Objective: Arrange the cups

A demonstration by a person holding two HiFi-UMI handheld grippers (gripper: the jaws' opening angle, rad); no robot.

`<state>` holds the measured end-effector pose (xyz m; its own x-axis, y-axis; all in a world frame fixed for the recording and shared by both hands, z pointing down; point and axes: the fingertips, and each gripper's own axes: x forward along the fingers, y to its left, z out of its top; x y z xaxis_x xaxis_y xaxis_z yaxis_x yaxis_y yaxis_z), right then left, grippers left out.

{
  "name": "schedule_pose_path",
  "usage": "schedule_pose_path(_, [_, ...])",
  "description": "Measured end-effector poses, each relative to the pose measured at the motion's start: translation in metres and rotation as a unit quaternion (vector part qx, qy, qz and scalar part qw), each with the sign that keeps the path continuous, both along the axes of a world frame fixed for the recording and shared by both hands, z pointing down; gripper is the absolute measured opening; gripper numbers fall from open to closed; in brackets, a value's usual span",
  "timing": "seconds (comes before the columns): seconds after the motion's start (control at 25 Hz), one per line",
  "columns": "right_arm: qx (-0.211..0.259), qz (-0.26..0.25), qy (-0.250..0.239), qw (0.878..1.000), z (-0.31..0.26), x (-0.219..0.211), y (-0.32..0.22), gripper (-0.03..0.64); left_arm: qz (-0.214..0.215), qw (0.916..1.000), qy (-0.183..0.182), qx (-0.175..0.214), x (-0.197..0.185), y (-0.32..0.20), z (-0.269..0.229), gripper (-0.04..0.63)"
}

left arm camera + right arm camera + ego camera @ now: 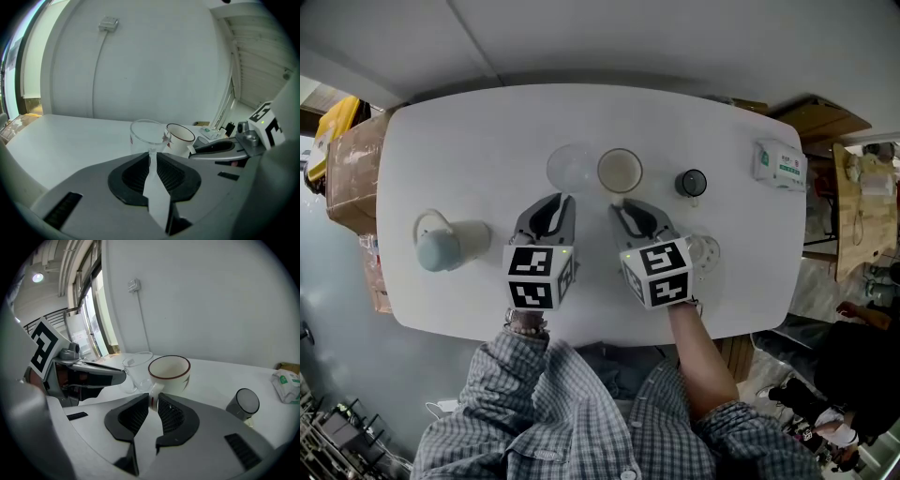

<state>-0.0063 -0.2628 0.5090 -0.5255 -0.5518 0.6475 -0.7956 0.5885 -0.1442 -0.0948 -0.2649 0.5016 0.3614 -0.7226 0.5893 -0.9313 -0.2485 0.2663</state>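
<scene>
A clear glass cup (pixel 572 169) and a white mug with a brown rim (pixel 620 172) stand side by side at the table's middle back. My left gripper (pixel 565 199) is shut on the glass cup's thin handle; in the left gripper view the glass cup (pixel 147 136) stands right at the left gripper (pixel 152 154) tips. My right gripper (pixel 619 203) is shut on the mug's handle, and the mug (pixel 169 373) rises just beyond the right gripper (pixel 153 399). Both cups rest on the table.
A small dark cup (pixel 691 183) stands right of the mug. A pale blue cup (pixel 441 244) sits at the left. Another clear glass (pixel 706 251) shows partly behind my right gripper. A tissue pack (pixel 779 164) lies far right. Cardboard boxes (pixel 352 169) stand beyond the table's left edge.
</scene>
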Motion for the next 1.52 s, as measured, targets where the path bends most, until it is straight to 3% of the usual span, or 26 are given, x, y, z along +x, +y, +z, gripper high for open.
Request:
schedule_pose_path(0.4, [0.019, -0.012, 0.025, 0.999, 0.001, 0.000, 0.001, 0.072, 0.017, 0.9998, 0.011, 0.003, 0.003, 0.001, -0.001, 0.049])
schedule_pose_path(0.8, [0.048, 0.035, 0.012, 0.998, -0.025, 0.020, 0.009, 0.101, 0.017, 0.9994, 0.026, 0.014, -0.005, 0.012, -0.013, 0.051])
schedule_pose_path(1.16, [0.099, 0.086, 0.058, 0.990, -0.072, 0.122, 0.031, 0.100, 0.009, 0.9994, 0.008, 0.034, -0.004, 0.032, -0.033, 0.049])
schedule_pose_path(1.52, [0.053, 0.118, 0.120, 0.984, -0.047, 0.200, 0.091, 0.100, -0.002, 0.9967, 0.017, 0.079, 0.001, 0.046, -0.072, 0.017])
